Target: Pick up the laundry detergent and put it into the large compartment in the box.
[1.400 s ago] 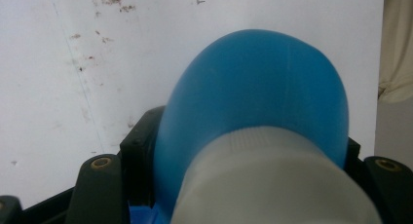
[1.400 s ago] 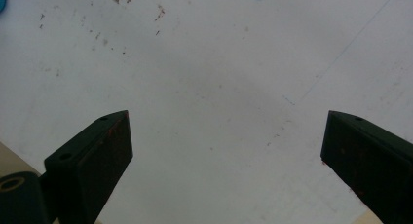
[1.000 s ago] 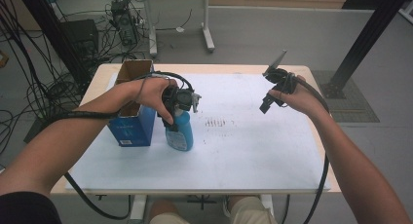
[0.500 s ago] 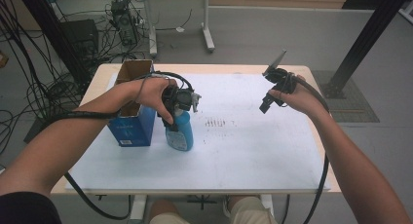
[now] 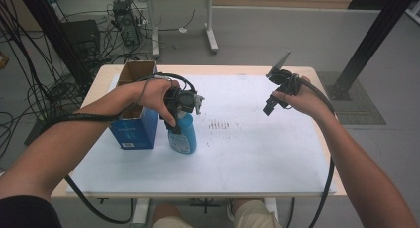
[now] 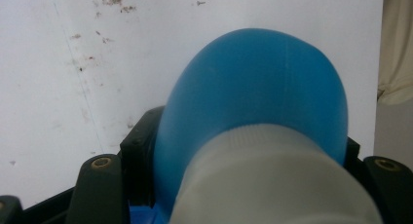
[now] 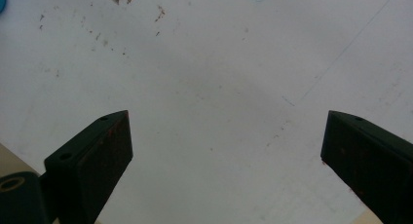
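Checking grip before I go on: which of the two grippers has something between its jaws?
The left gripper, shut on the blue bottle by the blue box. The right gripper is open above the table.

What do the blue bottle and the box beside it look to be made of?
Blue bottle: likely plastic, smooth with a soft sheen and a faint mould seam in the left gripper view; its pale ribbed cap looks plastic too. Blue box: probably cardboard, with a brown inside face and matte printed outside.
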